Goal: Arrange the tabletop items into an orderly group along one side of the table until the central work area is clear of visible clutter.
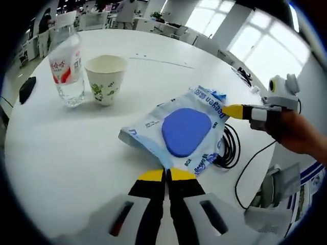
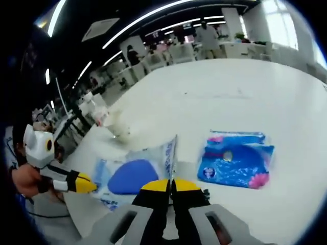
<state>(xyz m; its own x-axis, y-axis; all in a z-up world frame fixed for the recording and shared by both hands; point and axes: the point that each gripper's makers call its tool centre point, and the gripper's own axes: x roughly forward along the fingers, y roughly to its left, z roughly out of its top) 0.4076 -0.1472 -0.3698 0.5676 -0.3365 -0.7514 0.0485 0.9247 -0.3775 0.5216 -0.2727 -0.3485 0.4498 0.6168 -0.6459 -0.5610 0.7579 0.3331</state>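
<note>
A white-and-blue wipes pack [image 1: 186, 131] with a blue oval lid lies on the white table [image 1: 76, 148], its edges raised. My left gripper [image 1: 166, 175] is shut on the pack's near corner. My right gripper [image 1: 235, 111] comes in from the right, held by a hand, its yellow tip pinched on the pack's far corner. In the right gripper view the same pack [image 2: 130, 176] sits just ahead of my right gripper [image 2: 170, 185], which is shut on its raised edge. The left gripper [image 2: 82, 185] meets its left side.
A water bottle [image 1: 66, 66] and a printed paper cup [image 1: 106, 79] stand at the back left. A black object [image 1: 26, 89] lies by the left rim. A coiled black cable [image 1: 230, 148] hangs off the right edge. A second blue tissue pack [image 2: 237, 161] lies flat.
</note>
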